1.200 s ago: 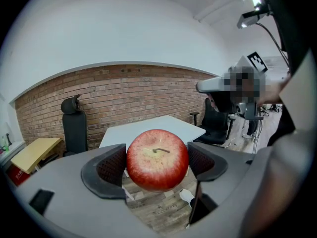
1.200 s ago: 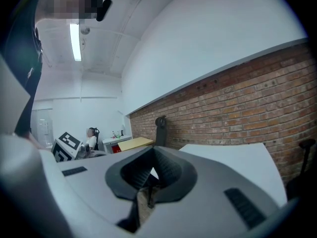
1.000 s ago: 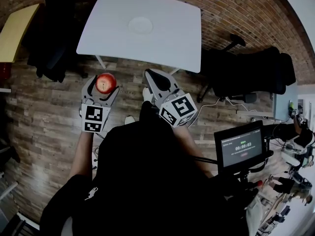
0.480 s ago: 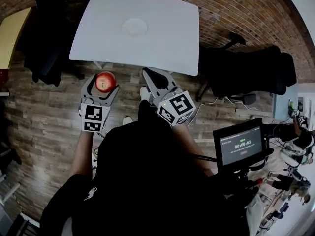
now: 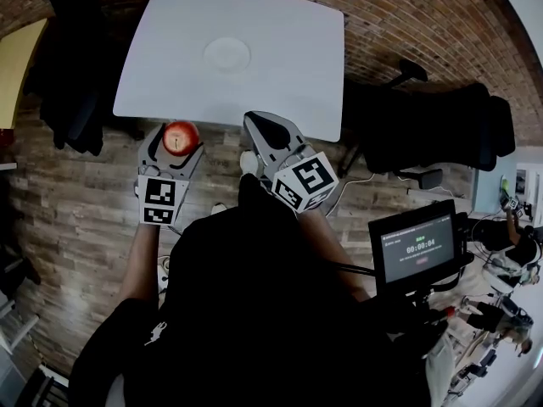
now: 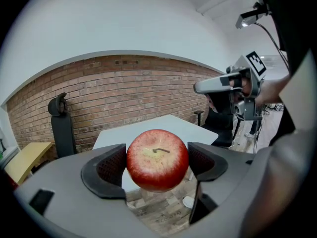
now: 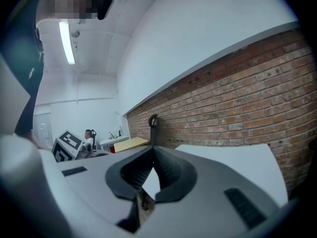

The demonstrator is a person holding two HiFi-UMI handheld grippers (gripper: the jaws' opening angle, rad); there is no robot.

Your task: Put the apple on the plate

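Note:
A red apple (image 5: 180, 136) (image 6: 157, 158) with a short stem sits clamped between the jaws of my left gripper (image 5: 177, 138) (image 6: 156, 163), held over the wooden floor just short of the white table (image 5: 280, 66) (image 6: 188, 128). A white plate (image 5: 226, 54) lies near the table's middle, apart from both grippers. My right gripper (image 5: 265, 127) (image 7: 151, 178) hovers at the table's near edge, its jaws closed together with nothing between them.
A black office chair (image 5: 424, 134) stands to the table's right. A dark chair (image 5: 72, 75) and a yellow tabletop (image 5: 21, 58) are on the left. A screen with a timer (image 5: 416, 248) is at lower right. A brick wall (image 6: 124, 88) runs behind the table.
Both grippers have come closer to the table's near edge, the apple still held in the left one. The plate sits nearer in view.

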